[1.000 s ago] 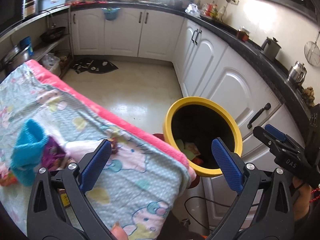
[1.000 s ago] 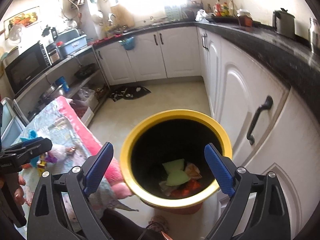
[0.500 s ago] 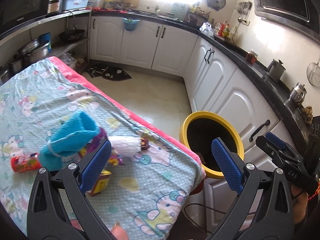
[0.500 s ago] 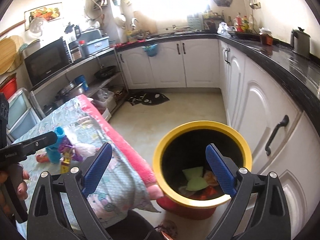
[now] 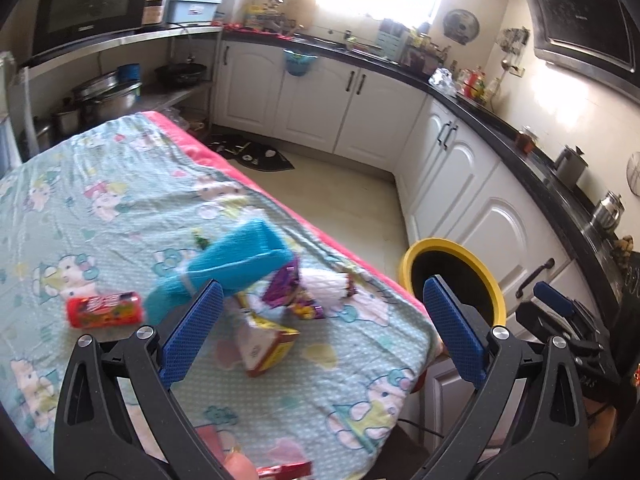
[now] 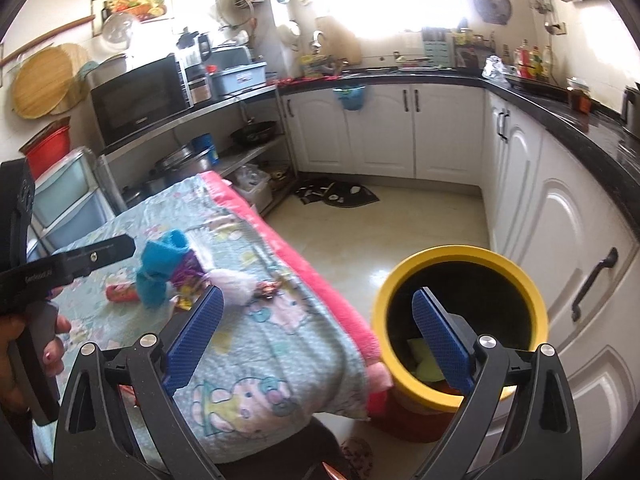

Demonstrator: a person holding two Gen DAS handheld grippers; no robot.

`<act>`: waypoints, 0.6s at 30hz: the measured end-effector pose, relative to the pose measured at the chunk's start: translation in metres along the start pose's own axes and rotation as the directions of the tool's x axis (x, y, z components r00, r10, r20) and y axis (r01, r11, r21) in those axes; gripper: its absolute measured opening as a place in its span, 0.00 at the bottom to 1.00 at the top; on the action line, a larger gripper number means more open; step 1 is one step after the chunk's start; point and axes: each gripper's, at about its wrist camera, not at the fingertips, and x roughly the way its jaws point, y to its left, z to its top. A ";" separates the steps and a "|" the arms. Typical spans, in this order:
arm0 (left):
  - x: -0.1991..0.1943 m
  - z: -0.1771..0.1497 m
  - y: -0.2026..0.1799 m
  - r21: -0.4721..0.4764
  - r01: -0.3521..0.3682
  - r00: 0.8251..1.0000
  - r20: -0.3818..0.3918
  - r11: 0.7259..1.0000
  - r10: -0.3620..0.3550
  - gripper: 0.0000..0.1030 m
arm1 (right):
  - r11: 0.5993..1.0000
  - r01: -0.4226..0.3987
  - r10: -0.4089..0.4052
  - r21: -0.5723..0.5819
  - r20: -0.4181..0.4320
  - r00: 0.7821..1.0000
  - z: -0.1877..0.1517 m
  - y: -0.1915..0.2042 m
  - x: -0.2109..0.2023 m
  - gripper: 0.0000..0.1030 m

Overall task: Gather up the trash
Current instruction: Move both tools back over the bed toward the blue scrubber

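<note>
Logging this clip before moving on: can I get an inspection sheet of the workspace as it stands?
Surface: table under a cartoon-print cloth.
Job's things: red packet, blue cloth, purple wrapper, white wrapper, small carton; yellow bin beside the table, scraps inside.
Clutter: nothing seen.
Grippers: left gripper and right gripper open, empty.
Cables: one by the cabinet base.
Surroundings: kitchen cabinets, microwave.

Left gripper [image 5: 320, 322] showing black plastic arms with triangular cut-outs, silver screws, blue cross-hatched finger pads [image 5: 191, 330], right gripper [image 6: 316, 334] looking the same, white lettering running along its black body, pink polish showing on fingernails.
</note>
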 end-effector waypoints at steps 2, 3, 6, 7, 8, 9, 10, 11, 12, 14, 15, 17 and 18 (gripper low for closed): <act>-0.005 0.000 0.009 -0.008 -0.020 1.000 0.008 1.000 0.020 0.90 | 1.000 -0.015 0.015 -0.016 -0.007 1.000 -0.001 0.009 0.003 0.90; -0.008 0.000 0.015 -0.015 -0.031 0.999 0.011 0.999 0.031 0.90 | 1.000 -0.022 0.022 -0.022 -0.011 1.000 -0.002 0.014 0.005 0.90; -0.014 -0.001 0.031 -0.031 -0.063 0.998 0.020 0.998 0.064 0.90 | 0.998 -0.049 0.048 -0.038 -0.024 0.999 -0.004 0.025 0.009 0.90; -0.015 -0.002 0.037 -0.038 -0.077 0.997 0.019 0.996 0.077 0.90 | 0.997 -0.058 0.056 -0.046 -0.031 0.998 -0.005 0.030 0.012 0.90; -0.016 -0.003 0.043 -0.044 -0.081 0.996 0.016 0.996 0.082 0.90 | 0.997 -0.064 0.063 -0.051 -0.037 0.997 -0.006 0.034 0.014 0.90; -0.016 -0.004 0.049 -0.050 -0.091 0.996 0.012 0.995 0.092 0.90 | 0.996 -0.072 0.070 -0.057 -0.045 0.997 -0.007 0.038 0.018 0.90; -0.016 -0.005 0.055 -0.052 -0.102 0.995 0.008 0.993 0.102 0.90 | 0.995 -0.080 0.076 -0.064 -0.055 0.996 -0.009 0.044 0.022 0.90; -0.016 -0.006 0.059 -0.049 -0.107 0.994 0.006 0.993 0.107 0.90 | 0.994 -0.087 0.083 -0.069 -0.063 0.995 -0.009 0.048 0.027 0.90; -0.015 -0.008 0.063 -0.042 -0.117 0.993 0.004 0.992 0.117 0.90 | 0.993 -0.097 0.092 -0.073 -0.070 0.993 -0.010 0.051 0.030 0.90; -0.013 -0.011 0.073 -0.025 -0.142 0.990 -0.004 0.990 0.142 0.90 | 0.990 -0.115 0.109 -0.081 -0.085 0.990 -0.013 0.060 0.039 0.90; -0.011 -0.012 0.078 -0.016 -0.152 0.988 -0.012 0.988 0.152 0.90 | 0.989 -0.121 0.113 -0.084 -0.094 0.989 -0.014 0.064 0.043 0.90; -0.008 -0.015 0.089 -0.006 -0.167 0.986 -0.025 0.986 0.167 0.90 | 0.986 -0.144 0.134 -0.088 -0.113 0.985 -0.017 0.074 0.053 0.90; -0.005 -0.016 0.094 0.001 -0.174 0.984 -0.033 0.985 0.174 0.90 | 0.984 -0.154 0.142 -0.088 -0.128 0.982 -0.019 0.079 0.059 0.90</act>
